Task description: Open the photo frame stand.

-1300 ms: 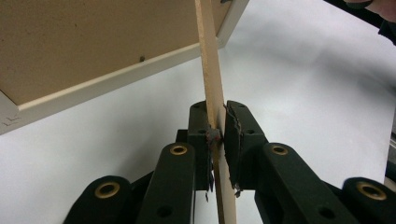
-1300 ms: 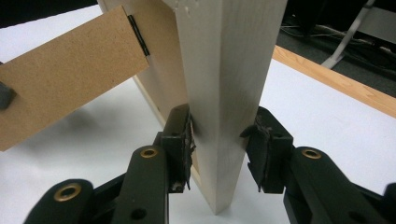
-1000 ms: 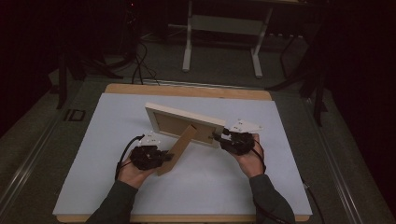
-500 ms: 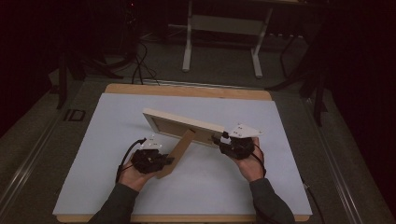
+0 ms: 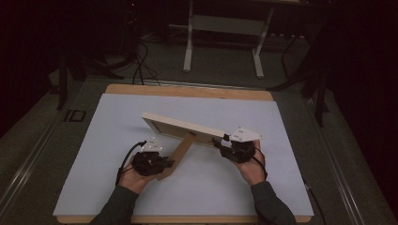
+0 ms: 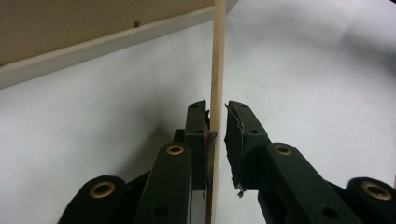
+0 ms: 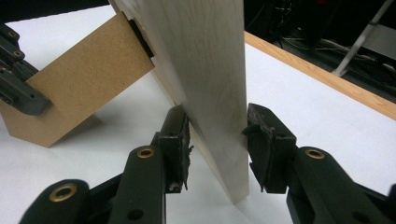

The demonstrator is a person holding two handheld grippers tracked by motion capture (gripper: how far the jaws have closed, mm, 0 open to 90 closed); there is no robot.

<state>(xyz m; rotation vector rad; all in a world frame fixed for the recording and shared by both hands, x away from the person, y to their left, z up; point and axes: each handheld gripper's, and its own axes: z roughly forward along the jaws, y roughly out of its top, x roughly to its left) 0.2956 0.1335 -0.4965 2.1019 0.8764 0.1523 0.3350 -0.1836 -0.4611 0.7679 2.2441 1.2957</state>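
**A:** What is being handled here?

**B:** A wooden picture frame (image 5: 185,127), standing on its lower edge on the white table (image 5: 94,154), just below the middle of the high view. Its brown stand flap (image 5: 176,154) swings out from the back toward the lower left of the frame.

**A:** And the fingers?

**B:** The left gripper (image 5: 165,163) has the flap's thin edge between its fingers (image 6: 196,126). Its jaws have just been opening; in the left gripper view the flap (image 6: 216,70) lies against the left pad while a slim gap shows at the right one, so I read it as let go, not clamped. The right gripper (image 5: 220,142) straddles the frame's right end; in the right gripper view the pale frame (image 7: 205,70) leans on the left finger (image 7: 177,140) and stands apart from the right one, so the jaws are open around it.

**A:** Why hold it like that?

**B:** My guess: one hand steadies the frame upright while the other sets the flap at an angle so it can prop itself. Loosening both grips looks like a test of whether it stands alone.

**A:** Room to pull away?

**B:** Plenty. Bare white surface lies toward the bottom of the high view, and the table's wooden border (image 5: 187,91) is well apart at the top. The risk is brushing the flap or frame edge while backing out and tipping it.
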